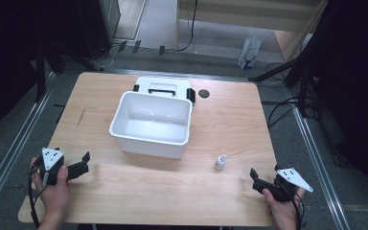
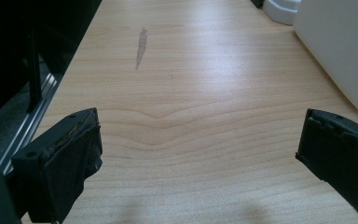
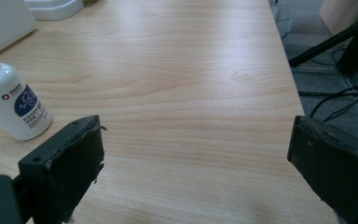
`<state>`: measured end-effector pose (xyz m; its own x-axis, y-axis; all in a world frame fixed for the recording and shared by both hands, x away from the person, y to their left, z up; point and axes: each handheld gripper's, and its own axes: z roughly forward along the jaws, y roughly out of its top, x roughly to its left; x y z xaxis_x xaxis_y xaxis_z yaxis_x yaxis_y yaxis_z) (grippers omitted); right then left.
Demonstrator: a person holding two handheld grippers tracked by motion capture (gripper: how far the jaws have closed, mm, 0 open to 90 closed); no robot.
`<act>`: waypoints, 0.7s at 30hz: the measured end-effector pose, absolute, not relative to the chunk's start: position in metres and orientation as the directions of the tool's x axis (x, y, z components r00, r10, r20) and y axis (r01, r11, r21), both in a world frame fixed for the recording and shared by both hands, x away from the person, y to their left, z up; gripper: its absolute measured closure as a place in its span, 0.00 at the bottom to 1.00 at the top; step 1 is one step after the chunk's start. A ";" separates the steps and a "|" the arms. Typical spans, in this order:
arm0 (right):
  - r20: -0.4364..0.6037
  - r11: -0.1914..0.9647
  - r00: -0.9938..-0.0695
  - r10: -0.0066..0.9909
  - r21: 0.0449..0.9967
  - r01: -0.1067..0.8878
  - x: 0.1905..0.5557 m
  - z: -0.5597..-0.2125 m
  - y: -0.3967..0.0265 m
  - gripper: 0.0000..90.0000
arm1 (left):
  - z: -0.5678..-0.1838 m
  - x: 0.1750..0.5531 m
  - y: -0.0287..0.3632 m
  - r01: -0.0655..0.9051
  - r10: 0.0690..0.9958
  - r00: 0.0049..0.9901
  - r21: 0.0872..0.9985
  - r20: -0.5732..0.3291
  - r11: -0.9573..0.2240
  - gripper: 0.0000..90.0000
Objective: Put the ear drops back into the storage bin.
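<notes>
Both grippers rest low over the wooden table (image 1: 172, 191), jaws spread wide and holding nothing: left gripper (image 1: 83, 162) at the near left corner, right gripper (image 1: 255, 178) at the near right. At centre sits a white rectangular plastic bin (image 1: 151, 123), open-topped and bare inside. Its lid (image 1: 163, 87), with black latches, lies behind it, partly hidden. A small white bottle (image 1: 221, 162) with a blue label stands upright near the right gripper; its label text is too small to read.
</notes>
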<state>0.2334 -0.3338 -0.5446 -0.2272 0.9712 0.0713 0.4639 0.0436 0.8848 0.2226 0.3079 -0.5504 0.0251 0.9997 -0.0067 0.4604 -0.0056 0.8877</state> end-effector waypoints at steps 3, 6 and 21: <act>0.069 0.045 -0.224 0.972 0.883 0.467 0.234 -0.543 -0.335 0.06 | -0.550 0.222 0.308 0.461 1.000 0.023 0.887 -0.007 -0.005 0.01; 0.045 0.064 -0.211 0.976 0.874 0.482 0.234 -0.539 -0.336 0.08 | -0.551 0.222 0.307 0.459 1.000 0.024 0.888 -0.004 -0.007 0.01; -0.118 0.338 -0.377 0.919 0.730 0.594 0.245 -0.512 -0.313 0.14 | -0.550 0.222 0.308 0.464 1.000 0.027 0.886 -0.012 -0.002 0.01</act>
